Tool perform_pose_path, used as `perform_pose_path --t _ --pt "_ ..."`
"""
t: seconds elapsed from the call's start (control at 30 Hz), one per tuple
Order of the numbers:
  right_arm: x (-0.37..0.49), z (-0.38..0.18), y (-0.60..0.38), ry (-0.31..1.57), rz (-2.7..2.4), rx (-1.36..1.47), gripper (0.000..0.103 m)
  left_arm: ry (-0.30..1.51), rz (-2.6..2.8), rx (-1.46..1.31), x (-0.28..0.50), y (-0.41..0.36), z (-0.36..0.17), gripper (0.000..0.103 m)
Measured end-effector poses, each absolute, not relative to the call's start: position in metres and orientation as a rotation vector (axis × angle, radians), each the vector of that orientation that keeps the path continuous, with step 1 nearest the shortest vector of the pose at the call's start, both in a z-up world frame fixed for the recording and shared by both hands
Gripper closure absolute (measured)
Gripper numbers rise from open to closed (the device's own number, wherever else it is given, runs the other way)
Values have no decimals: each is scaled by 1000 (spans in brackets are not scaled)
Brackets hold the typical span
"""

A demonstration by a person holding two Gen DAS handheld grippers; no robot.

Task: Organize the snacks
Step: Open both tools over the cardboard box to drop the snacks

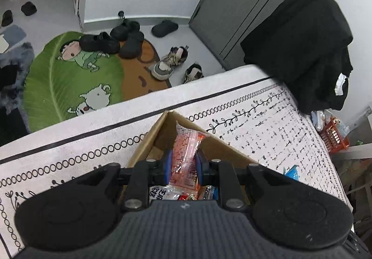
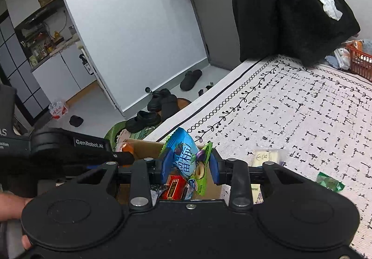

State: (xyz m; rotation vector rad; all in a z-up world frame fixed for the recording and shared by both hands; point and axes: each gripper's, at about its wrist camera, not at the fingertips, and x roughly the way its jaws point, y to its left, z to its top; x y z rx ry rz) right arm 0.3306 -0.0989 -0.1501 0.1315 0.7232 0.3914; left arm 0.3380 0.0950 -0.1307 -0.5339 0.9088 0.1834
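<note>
Left gripper [image 1: 183,167]: blue pads closed narrowly on a red-and-clear packet [image 1: 186,156], held upright over the box [image 1: 148,140]

Right gripper [image 2: 189,164]: pads closed on a blue packet [image 2: 183,154] with a plum picture and green edge, held just above the same box [image 2: 144,149]

Box: brown cardboard, open-topped, on the cloth [image 1: 255,114] near its edge; inside, seen in the left view, a white packet [image 1: 162,195] with dark print and a blue-ended wrapper [image 1: 209,191]; in the right view a red packet [image 2: 173,188] lies under the held one

Loose on the cloth, right view: a pale yellow packet [image 2: 266,157] just beside the right gripper, a green packet [image 2: 330,182] further right; left view: a blue packet [image 1: 291,171] right of the box

Cloth: white with black ring-and-vine border and dash pattern

Other: black garment [image 1: 300,49] at the far corner; orange basket [image 2: 360,61] beyond it; leaf rug [image 1: 69,79] and black shoes [image 1: 111,42] on the floor; a hand [image 2: 11,210] at the right view's left edge
</note>
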Motion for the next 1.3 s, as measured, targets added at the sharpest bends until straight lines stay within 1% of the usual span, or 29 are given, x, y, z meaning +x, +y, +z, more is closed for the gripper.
perform_pose_path --t 0.17,0.27,0.4,0.47,0.6,0.67,0.77,0.8,0.87,0.97,1.13,1.2,1.27,1.3 --pt "337 -159 -94 745 400 128 69 919 167 -536 348 97 -133 76" --pt "338 -161 -89 750 411 126 69 907 175 -531 349 100 -129 70" --pt "339 -162 -81 752 431 117 69 894 176 -523 347 102 -122 66" --pt "339 -163 -77 753 444 109 68 890 181 -504 347 102 -118 60" --pt "334 -163 -68 739 469 82 62 884 191 -486 344 103 -112 57" --pt "333 -164 -65 740 475 64 60 876 198 -477 342 104 -109 52" --pt "331 -164 -66 753 460 52 51 874 214 -467 337 103 -105 44" --pt "331 -163 -68 752 452 55 50 876 219 -465 335 104 -104 43" --pt "329 -159 -74 748 441 65 50 880 228 -460 331 104 -102 36" --pt "326 -156 -83 749 425 83 50 883 245 -446 325 103 -98 30" --pt "315 -151 -89 758 428 79 49 896 259 -404 313 98 -93 26" --pt "313 -149 -91 762 435 81 45 895 273 -386 308 95 -90 24" --pt "310 -147 -95 765 433 91 42 892 283 -374 304 92 -88 18" --pt "309 -147 -96 769 434 96 41 892 285 -371 301 91 -87 17"
